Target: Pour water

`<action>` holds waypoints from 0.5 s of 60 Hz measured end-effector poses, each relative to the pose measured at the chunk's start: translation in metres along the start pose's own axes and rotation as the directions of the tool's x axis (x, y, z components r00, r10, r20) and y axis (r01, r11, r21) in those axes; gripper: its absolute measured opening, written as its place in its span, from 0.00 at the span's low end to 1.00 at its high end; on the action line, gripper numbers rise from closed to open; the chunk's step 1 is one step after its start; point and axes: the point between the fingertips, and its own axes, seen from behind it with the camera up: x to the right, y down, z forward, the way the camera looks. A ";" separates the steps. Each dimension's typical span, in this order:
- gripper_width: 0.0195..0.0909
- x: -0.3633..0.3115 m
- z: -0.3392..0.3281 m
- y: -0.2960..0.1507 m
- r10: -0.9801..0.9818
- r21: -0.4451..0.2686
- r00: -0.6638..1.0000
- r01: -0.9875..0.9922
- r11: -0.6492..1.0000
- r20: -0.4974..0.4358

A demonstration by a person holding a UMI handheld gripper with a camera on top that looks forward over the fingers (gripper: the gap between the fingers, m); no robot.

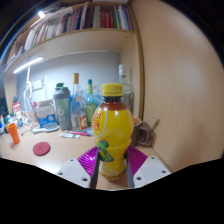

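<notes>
Two purple pads [92,157] are pressed against the lower body of the yellow bottle [114,135], so the gripper [112,165] is clamped on it. Nearly full, it is judged heavy, smooth-walled and slippery; a low-to-mid grip is judged best. Behind the bottle, other bottles [82,104] are seen on the desk [60,150].

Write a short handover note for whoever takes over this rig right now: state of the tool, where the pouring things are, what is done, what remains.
Tool: fingers closed on the lower part of the yellow-capped bottle, pink pads against both its sides.
Bottle: upright, cap on, filled with yellow liquid, over the near edge of the desk.
Other things: more bottles stand behind it by the wall; a red lid lies on the desk to one side.
Done: bottle grasped.
Left: no receiving cup is clearly visible; find one, open the bottle, pour.
</notes>
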 end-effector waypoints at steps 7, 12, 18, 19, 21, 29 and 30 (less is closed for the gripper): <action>0.23 -0.002 0.005 -0.001 0.002 -0.013 0.999 -0.003 1.000 -0.038; 0.16 -0.008 0.005 -0.002 0.000 -0.067 0.999 -0.004 0.998 -0.055; 0.15 -0.038 -0.008 -0.027 -0.055 -0.069 0.998 0.053 0.996 -0.030; 0.15 -0.045 -0.010 -0.037 -0.074 -0.060 0.997 0.073 0.996 -0.025; 0.15 -0.060 -0.016 -0.058 -0.115 -0.042 0.993 0.114 0.993 -0.015; 0.15 -0.153 -0.028 -0.147 -0.366 0.055 0.931 0.365 0.929 0.011; 0.15 -0.166 -0.027 -0.157 -0.418 0.067 0.909 0.417 0.907 0.004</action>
